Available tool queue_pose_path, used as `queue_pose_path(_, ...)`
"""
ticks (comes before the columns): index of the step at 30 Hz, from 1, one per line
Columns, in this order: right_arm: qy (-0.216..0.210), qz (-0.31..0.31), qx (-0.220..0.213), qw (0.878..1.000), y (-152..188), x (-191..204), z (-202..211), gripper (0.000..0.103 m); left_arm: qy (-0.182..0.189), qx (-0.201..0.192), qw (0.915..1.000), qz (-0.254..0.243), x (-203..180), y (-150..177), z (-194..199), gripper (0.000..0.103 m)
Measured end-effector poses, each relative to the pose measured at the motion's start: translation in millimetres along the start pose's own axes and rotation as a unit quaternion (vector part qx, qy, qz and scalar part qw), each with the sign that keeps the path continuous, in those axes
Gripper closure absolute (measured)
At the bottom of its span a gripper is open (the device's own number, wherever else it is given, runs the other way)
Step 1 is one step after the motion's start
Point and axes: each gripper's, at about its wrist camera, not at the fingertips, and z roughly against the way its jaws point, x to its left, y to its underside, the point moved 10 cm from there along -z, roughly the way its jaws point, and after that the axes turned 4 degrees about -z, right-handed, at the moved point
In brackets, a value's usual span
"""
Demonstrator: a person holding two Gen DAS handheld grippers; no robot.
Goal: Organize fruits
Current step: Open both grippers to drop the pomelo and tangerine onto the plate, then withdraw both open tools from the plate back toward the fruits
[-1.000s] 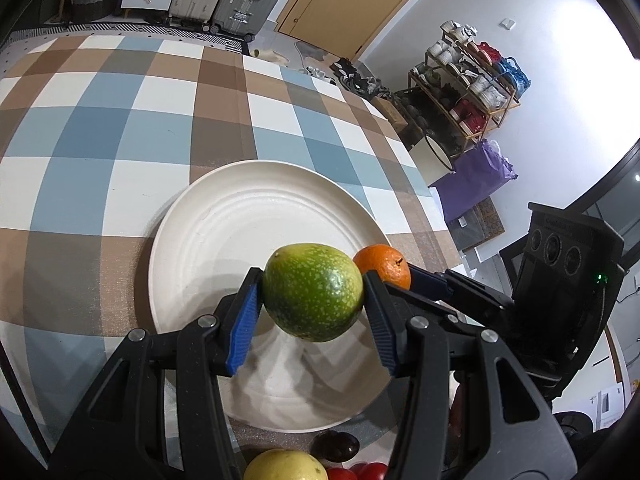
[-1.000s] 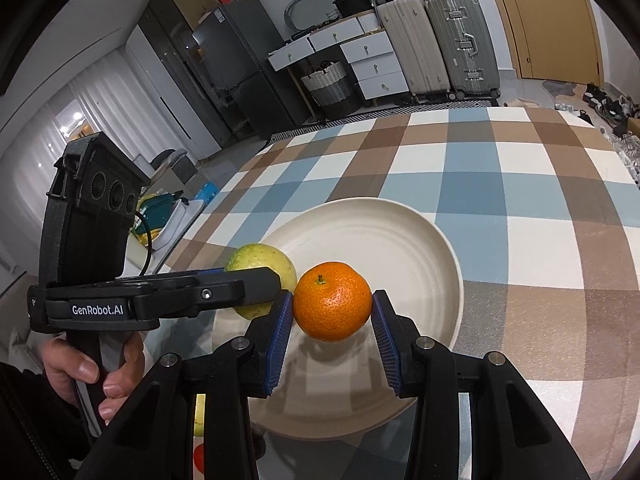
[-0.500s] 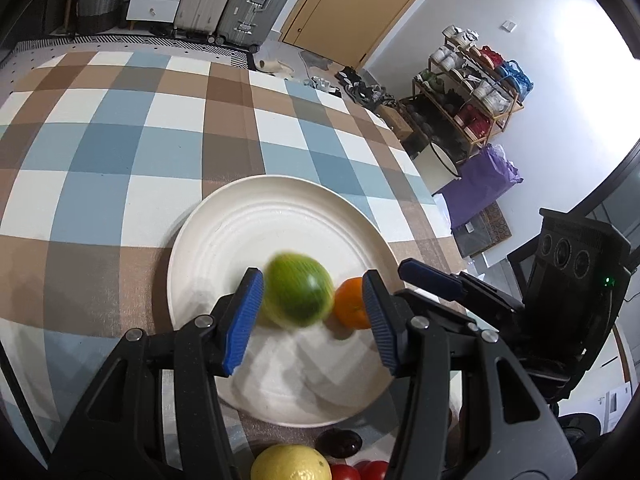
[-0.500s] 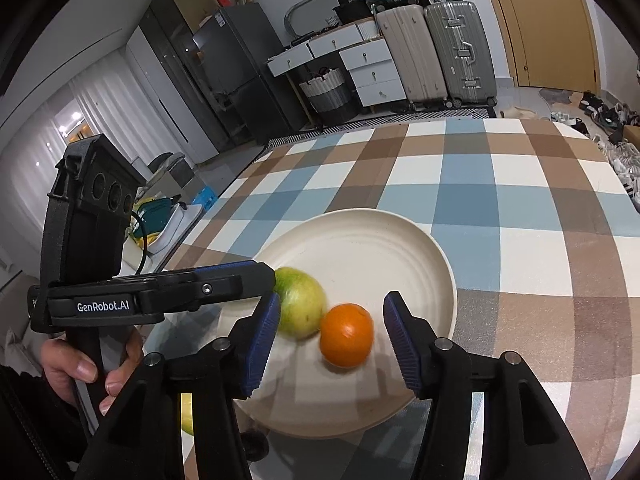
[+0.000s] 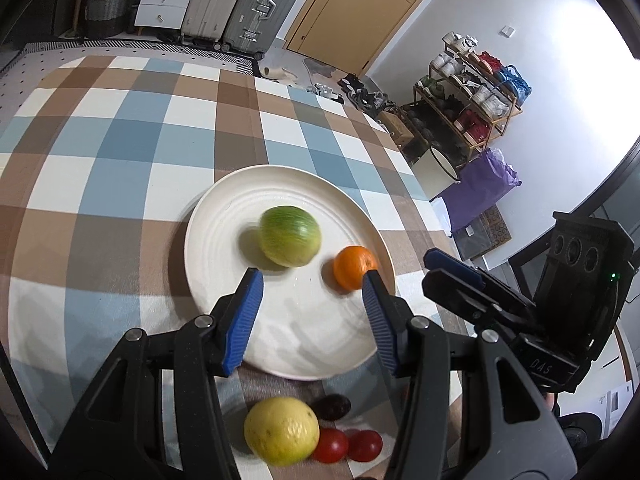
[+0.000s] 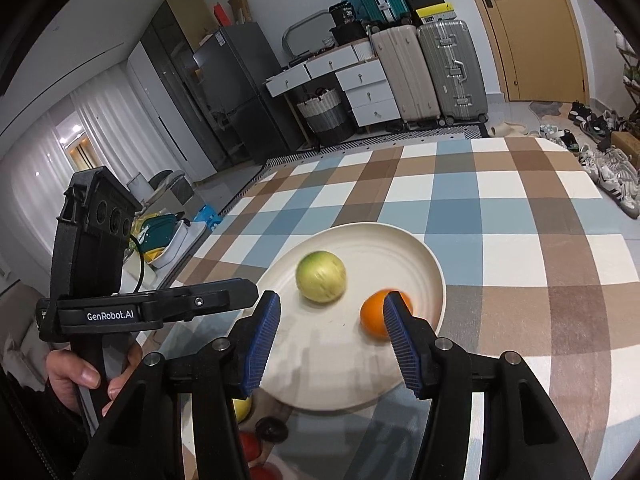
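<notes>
A green round fruit (image 5: 290, 236) lies on the white plate (image 5: 216, 216), blurred as if still rolling. The orange (image 5: 352, 266) rests near the plate's right rim. My left gripper (image 5: 312, 280) hangs open above the plate's near side, with nothing between its blue pads. In the right wrist view the green fruit (image 6: 321, 277) and the orange (image 6: 376, 316) lie on the same plate (image 6: 400, 240). My right gripper (image 6: 331, 304) is open and empty; its right finger partly hides the orange. A hand (image 6: 76, 376) holds the left gripper's handle.
On the checked tablecloth (image 5: 120, 152) in front of the plate lie a yellow fruit (image 5: 281, 431), a dark fruit (image 5: 331, 407) and two red tomatoes (image 5: 346, 445). The table's right edge (image 5: 404, 160) drops to the floor near a shoe rack (image 5: 468, 108).
Both grippers opened and let go: the green fruit and the orange dropped onto the plate. Both grippers have drawn back and risen from the plate.
</notes>
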Motion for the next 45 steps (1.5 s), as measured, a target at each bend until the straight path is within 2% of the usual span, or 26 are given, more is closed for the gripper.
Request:
queue_pose_path(3, 0.001, 0.004, -0.011, 1.000, 2.2, 5.8, 9.5, 0.047, -0.009, -0.008, 0.9999, -0.009, -3.9, 7.0, 12.1, 0.055)
queue_pose_path(6, 0.005, 0.013, -0.026, 1.000, 4.0, 12.4, 20.6, 0.040, -0.018, -0.015, 0.9995, -0.020, -10.1, 12.9, 22.2, 0.055)
queue_pose_path(9, 0.007, 0.025, -0.043, 0.999, 5.6, 20.7, 32.6, 0.039, -0.023, -0.023, 0.9991, -0.028, -16.2, 19.5, 33.4, 0.051)
queue_pose_path(12, 0.008, 0.034, -0.056, 0.998, 8.2, 28.3, 42.2, 0.033, -0.032, -0.035, 0.9981, -0.039, -22.5, 27.6, 47.1, 0.049)
queue_pose_path(18, 0.010, 0.047, -0.082, 0.995, 19.1, 42.6, 61.1, 0.025, -0.047, -0.053, 0.9962, -0.052, -33.6, 40.8, 67.6, 0.041)
queue_pose_path(23, 0.017, 0.047, -0.100, 0.994, 27.1, 50.7, 73.2, 0.015, -0.071, -0.073, 0.9927, -0.064, -40.8, 52.6, 89.1, 0.025)
queue_pose_path(27, 0.022, 0.052, -0.114, 0.992, 33.9, 58.0, 84.0, 0.012, -0.085, -0.092, 0.9901, -0.064, -41.7, 59.3, 104.7, 0.022)
queue_pose_path(29, 0.024, 0.055, -0.121, 0.991, 36.7, 61.4, 89.0, 0.005, -0.096, -0.096, 0.9888, -0.062, -39.8, 64.0, 111.0, 0.020)
queue_pose_path(33, 0.027, 0.063, -0.139, 0.988, 43.0, 68.7, 99.6, 0.004, -0.112, -0.093, 0.9880, -0.051, -32.8, 74.8, 118.5, 0.014)
queue_pose_path(36, 0.027, 0.065, -0.149, 0.986, 49.7, 72.6, 106.1, 0.003, -0.120, -0.101, 0.9865, -0.047, -28.0, 78.8, 122.9, 0.001)
queue_pose_path(39, 0.026, 0.060, -0.155, 0.986, 55.1, 74.4, 110.5, 0.002, -0.132, -0.116, 0.9830, -0.053, -25.7, 82.8, 130.8, 0.001)
queue_pose_path(45, 0.031, 0.053, -0.161, 0.985, 68.2, 74.3, 114.9, 0.001, -0.145, -0.121, 0.9802, -0.060, -18.7, 98.4, 138.0, 0.001)
